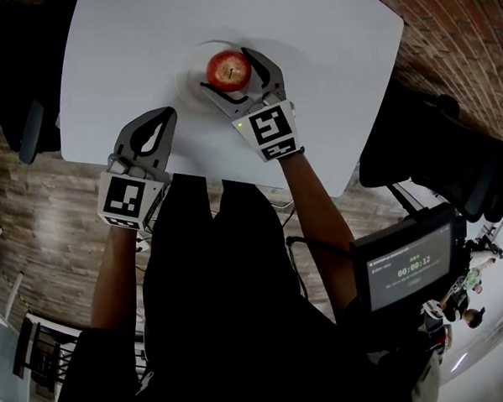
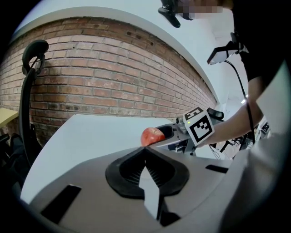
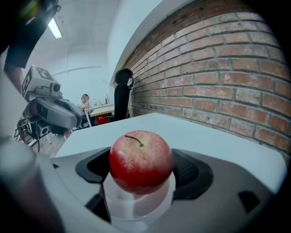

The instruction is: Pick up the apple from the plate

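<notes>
A red apple (image 1: pixel 228 69) sits between the jaws of my right gripper (image 1: pixel 233 72), over a white plate (image 1: pixel 190 60) on the white table (image 1: pixel 125 43). In the right gripper view the apple (image 3: pixel 141 161) fills the gap, both pads press its sides, and the plate (image 3: pixel 136 207) shows just beneath it. I cannot tell whether the apple is clear of the plate. My left gripper (image 1: pixel 165 118) rests shut and empty near the table's front edge, left of the plate. From the left gripper view the apple (image 2: pixel 152 135) lies ahead, beyond the closed left gripper (image 2: pixel 145 160).
The table's front edge (image 1: pixel 199 172) runs just behind both grippers. Black office chairs stand at the left (image 1: pixel 19 107) and right (image 1: pixel 451 152). A screen (image 1: pixel 408 267) is low on the right. A brick wall (image 3: pixel 218 82) lies beyond the table.
</notes>
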The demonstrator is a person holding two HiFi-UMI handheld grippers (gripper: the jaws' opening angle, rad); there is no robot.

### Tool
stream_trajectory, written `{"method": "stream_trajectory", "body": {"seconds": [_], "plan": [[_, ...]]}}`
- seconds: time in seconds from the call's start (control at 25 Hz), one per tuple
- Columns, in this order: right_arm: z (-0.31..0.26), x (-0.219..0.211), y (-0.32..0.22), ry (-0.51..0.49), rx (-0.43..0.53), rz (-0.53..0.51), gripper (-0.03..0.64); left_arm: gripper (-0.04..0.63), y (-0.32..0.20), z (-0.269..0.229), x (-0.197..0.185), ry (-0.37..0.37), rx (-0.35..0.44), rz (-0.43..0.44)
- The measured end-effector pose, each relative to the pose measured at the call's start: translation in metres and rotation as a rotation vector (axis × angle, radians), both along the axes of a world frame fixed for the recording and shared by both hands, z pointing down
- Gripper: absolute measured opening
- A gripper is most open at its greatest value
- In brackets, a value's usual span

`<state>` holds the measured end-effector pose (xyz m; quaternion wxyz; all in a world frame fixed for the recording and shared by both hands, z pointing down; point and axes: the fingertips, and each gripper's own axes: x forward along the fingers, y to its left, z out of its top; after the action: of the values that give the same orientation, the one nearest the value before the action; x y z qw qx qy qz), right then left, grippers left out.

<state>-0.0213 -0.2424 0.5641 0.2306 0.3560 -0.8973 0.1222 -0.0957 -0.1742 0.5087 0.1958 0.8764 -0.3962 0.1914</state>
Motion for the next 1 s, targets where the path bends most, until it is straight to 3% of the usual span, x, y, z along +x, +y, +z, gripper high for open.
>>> {"method": "stream_trajectory", "body": {"seconds": [1.0], "plan": [[-0.08, 0.025, 0.027, -0.04, 0.082, 0.059, 0.403, 0.006, 0.005, -0.06, 0.02, 0.007, 0.128, 0.017]]}}
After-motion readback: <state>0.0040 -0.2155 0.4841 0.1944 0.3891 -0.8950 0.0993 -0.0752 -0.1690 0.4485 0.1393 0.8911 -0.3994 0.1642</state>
